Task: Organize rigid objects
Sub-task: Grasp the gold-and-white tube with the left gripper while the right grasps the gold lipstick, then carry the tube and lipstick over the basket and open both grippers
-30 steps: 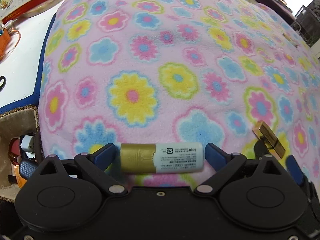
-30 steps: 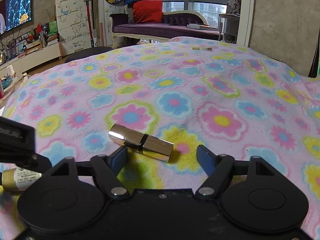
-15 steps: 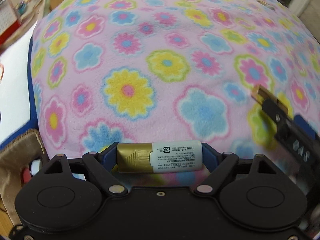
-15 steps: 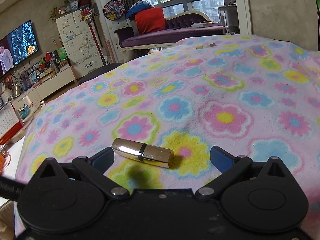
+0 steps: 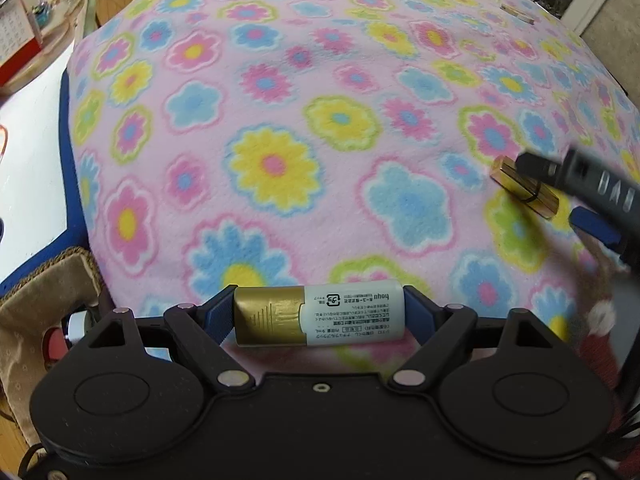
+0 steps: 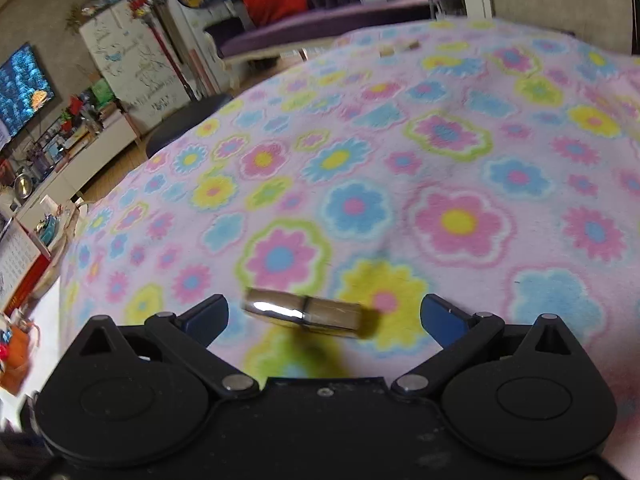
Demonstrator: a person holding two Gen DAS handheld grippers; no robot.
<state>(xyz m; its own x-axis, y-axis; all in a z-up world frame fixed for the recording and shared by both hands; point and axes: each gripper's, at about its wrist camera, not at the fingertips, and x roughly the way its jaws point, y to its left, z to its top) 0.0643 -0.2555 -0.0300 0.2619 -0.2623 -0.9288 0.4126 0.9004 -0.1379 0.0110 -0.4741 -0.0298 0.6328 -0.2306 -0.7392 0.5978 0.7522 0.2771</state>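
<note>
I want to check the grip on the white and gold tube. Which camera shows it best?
The left wrist view: the tube lies sharp and crosswise, clamped end to end in the left gripper. The right wrist view does not show it at all.

Two low views, seemingly one blanket (image 5: 280,80)
</note>
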